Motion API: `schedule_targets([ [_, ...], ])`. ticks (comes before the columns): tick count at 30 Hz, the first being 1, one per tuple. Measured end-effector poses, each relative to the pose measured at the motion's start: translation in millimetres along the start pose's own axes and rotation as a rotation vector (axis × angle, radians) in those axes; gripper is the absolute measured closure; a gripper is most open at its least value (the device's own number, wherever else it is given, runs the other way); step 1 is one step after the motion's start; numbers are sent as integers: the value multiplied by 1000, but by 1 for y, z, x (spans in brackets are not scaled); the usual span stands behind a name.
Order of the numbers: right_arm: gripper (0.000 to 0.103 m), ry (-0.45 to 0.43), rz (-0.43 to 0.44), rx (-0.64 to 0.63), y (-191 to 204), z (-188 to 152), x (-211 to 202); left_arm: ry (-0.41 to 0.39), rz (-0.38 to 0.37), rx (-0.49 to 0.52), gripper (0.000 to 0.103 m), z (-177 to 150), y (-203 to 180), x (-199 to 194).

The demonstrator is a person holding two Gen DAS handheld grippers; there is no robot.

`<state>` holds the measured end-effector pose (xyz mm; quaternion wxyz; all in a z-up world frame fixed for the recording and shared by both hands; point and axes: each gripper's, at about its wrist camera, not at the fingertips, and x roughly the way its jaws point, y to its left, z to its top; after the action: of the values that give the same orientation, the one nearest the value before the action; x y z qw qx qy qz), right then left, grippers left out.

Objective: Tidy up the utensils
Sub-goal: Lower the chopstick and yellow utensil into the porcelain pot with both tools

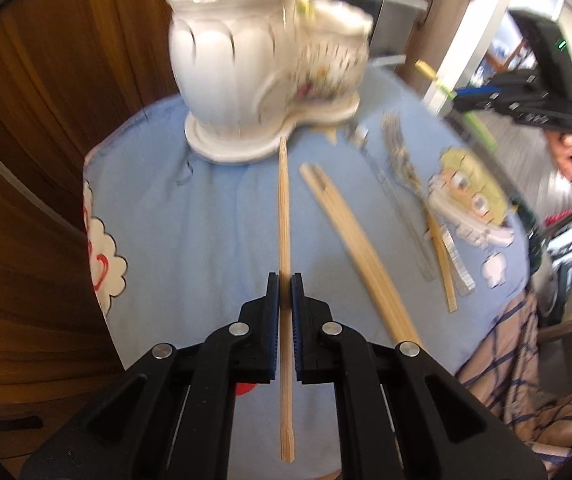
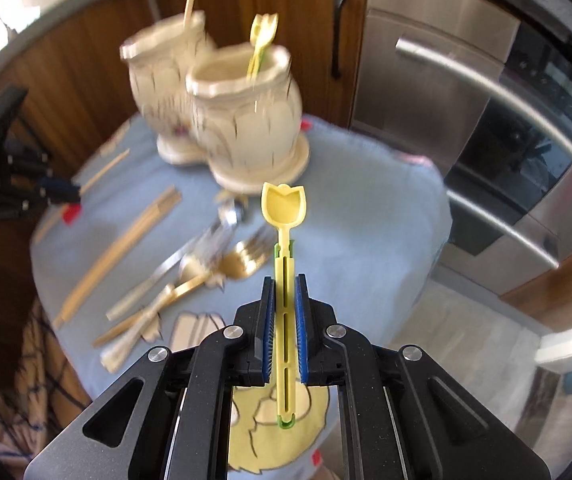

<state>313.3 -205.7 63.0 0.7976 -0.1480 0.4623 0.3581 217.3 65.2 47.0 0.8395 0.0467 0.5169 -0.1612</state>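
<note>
left tool clamped on a wooden chopstick, lifted over the blue cloth | right tool clamped on a yellow plastic spoon | ceramic holder at far side | forks and loose chopsticks on cloth

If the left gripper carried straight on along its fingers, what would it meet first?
Probably the white ceramic holder: the chopstick clamped in the left gripper points at its base, though blur leaves depth unclear.
</note>
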Motion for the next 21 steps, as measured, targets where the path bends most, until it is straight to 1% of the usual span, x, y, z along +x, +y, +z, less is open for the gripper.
schedule_targets([
  [2,93,-63,26,33,-5,1,-9,-60,-16,-17,97,1,2,-14],
  [5,93,-140,63,66,-4,5,-17,-169,-45,-39,97,1,6,-42],
  [6,93,-175,87,85,-4,7,-20,-214,-52,-45,97,3,7,-52],
  [9,93,-236,132,113,0,11,-26,-315,-64,-72,97,18,7,-71],
  [12,93,-283,163,130,6,17,-28,-403,-55,-93,97,30,15,-91],
  [14,93,-312,181,142,8,21,-28,-456,-50,-109,97,40,17,-97],
  [17,93,-352,206,158,9,29,-29,-514,-44,-138,97,53,20,-102],
  [20,93,-415,222,181,11,37,-33,-593,-6,-156,97,69,21,-104],
  [21,93,-439,225,192,11,40,-34,-612,-4,-166,97,73,22,-106],
])
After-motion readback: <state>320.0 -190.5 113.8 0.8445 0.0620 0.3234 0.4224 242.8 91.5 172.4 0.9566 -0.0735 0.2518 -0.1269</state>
